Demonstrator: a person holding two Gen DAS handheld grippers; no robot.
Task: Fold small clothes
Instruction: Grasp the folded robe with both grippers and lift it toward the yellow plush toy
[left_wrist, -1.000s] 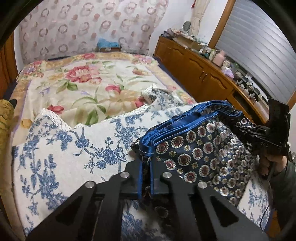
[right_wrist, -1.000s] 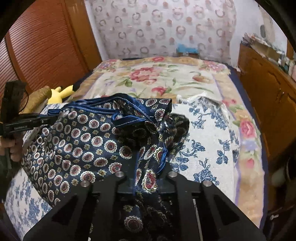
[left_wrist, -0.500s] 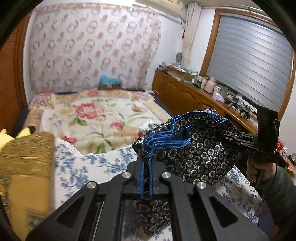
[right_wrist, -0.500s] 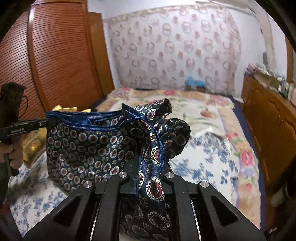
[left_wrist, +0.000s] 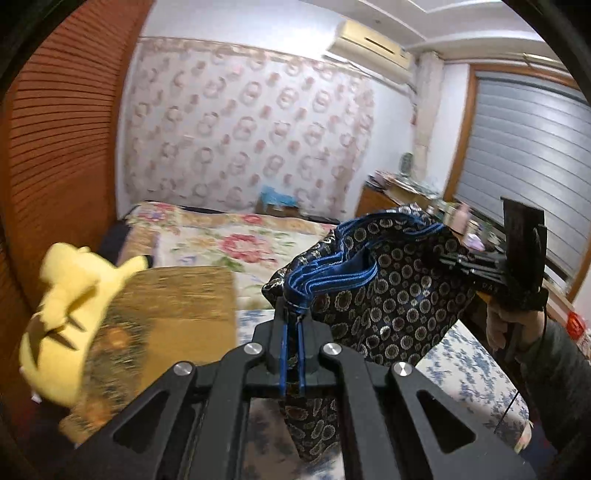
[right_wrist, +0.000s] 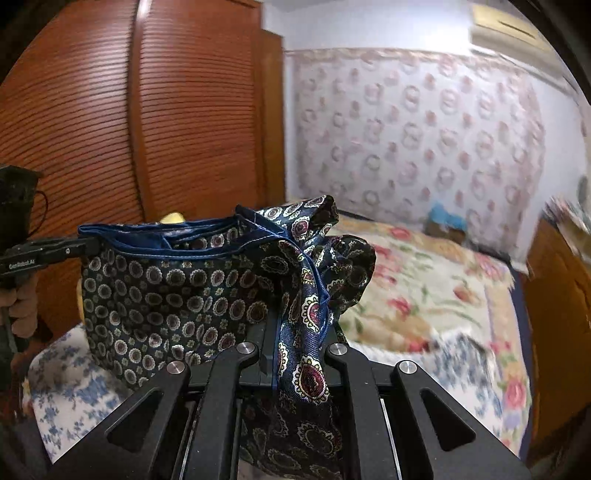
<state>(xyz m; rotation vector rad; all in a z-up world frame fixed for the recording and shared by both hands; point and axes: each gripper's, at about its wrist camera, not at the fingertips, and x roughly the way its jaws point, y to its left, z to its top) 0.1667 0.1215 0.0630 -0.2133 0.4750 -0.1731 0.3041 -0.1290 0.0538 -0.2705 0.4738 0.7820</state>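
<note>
A dark navy garment with round medallion print and blue hems (left_wrist: 391, 295) hangs in the air above the bed, stretched between both grippers; it also shows in the right wrist view (right_wrist: 177, 295). My left gripper (left_wrist: 291, 314) is shut on its blue-hemmed edge at one end. My right gripper (right_wrist: 295, 325) is shut on a bunched corner at the other end. The right gripper shows in the left wrist view (left_wrist: 454, 260), the left gripper in the right wrist view (right_wrist: 88, 245).
A blue-flowered white cloth (right_wrist: 74, 384) lies on the bed under the garment, a floral bedspread (right_wrist: 417, 280) beyond. A yellow plush toy (left_wrist: 70, 295) and a gold cushion (left_wrist: 170, 310) lie at left. A wooden cabinet (right_wrist: 557, 317) stands right, a louvred wardrobe (right_wrist: 110, 122) left.
Both grippers have lifted the garment well up off the bed, and both views now tilt up toward the walls. The garment hangs free, stretched between them.
</note>
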